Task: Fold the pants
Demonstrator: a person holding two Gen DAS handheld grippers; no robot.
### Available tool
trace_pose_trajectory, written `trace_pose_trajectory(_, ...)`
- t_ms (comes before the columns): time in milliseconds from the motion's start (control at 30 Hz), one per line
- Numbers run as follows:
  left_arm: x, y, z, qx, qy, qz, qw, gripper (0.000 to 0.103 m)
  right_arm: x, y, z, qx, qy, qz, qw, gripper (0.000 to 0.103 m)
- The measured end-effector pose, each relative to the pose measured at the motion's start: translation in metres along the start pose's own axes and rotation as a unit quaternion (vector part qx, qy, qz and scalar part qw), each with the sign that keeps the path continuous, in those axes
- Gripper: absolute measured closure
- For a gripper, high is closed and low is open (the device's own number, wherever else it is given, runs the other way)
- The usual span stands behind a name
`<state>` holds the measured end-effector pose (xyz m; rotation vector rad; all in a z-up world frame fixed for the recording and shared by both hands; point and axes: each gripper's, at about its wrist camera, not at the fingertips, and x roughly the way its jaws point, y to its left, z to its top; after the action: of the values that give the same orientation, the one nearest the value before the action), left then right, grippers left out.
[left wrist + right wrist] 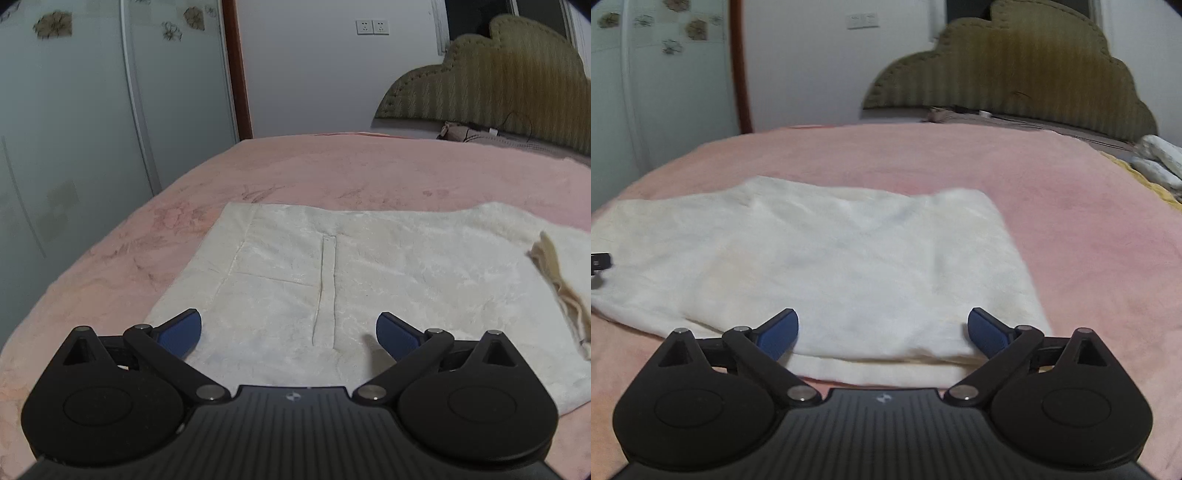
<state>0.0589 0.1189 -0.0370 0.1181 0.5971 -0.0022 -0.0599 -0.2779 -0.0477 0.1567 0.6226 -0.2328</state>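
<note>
1. Left gripper (289, 334): one unit, black ribbed body, two blue pads, jaws spread wide and released, grasping nothing. It hovers over the near edge of the pants (369, 273), pads apart on either side of a vertical stitched seam.
2. Pants: one item, white, plush, nubbly fabric, lying flat and folded into a broad rectangle on the bed (110, 266). A stitched seam and a crossing seam show on the left portion; at the right edge of the left wrist view a cream layered fabric edge lies on top.
3. Right gripper (882, 332): one unit, same black build, two blue pads, jaws wide and released, holding nothing. It sits just above the near folded edge of the pants (849, 258), where two layers are visible.
4. Bed: one, covered in a pink fleecy blanket with a faint floral print.
5. Headboard (498, 81): one, olive, ribbed, scalloped outline, far right.
6. Wardrobe (74, 129): frosted sliding doors with flower motifs, far left.
7. Wall sockets (372, 27): two white plates, on the far wall.
</note>
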Motion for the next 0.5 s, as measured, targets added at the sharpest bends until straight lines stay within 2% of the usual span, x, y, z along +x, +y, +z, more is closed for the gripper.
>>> trace_pose_trajectory(67,0.002,0.006,-0.001,0.0,0.01,0.005,0.9999,0.0,-0.005,0.019,0.007,-0.024,-0.017,0.034,0.999,0.004)
trace_pose_trajectory(167,0.007,0.002,-0.008,0.036,0.012,0.018,0.9991,0.0,-0.001,0.05,0.013,-0.067,-0.031,0.076,0.994,0.004)
trace_pose_trajectory(233,0.001,0.003,-0.007,0.034,0.006,0.02,0.9992,0.0,0.013,0.061,0.012,-0.074,-0.005,0.085,0.994,0.004)
trace_pose_trajectory(300,-0.004,0.01,-0.004,0.019,0.0,0.015,0.9997,0.0,0.032,0.066,0.006,-0.077,0.051,0.078,0.993,0.004)
trace_pose_trajectory(367,-0.006,0.024,-0.001,-0.012,0.002,0.022,0.9997,0.0,0.02,0.075,0.006,-0.083,0.018,0.072,0.994,0.004)
trace_pose_trajectory(400,-0.006,0.033,0.0,-0.033,0.012,0.028,0.999,0.0,0.013,0.083,0.008,-0.099,0.001,0.086,0.991,0.004)
trace_pose_trajectory(500,-0.006,0.063,0.002,-0.105,0.046,0.018,0.9932,0.001,-0.003,0.126,0.008,-0.19,-0.05,0.114,0.974,0.004)
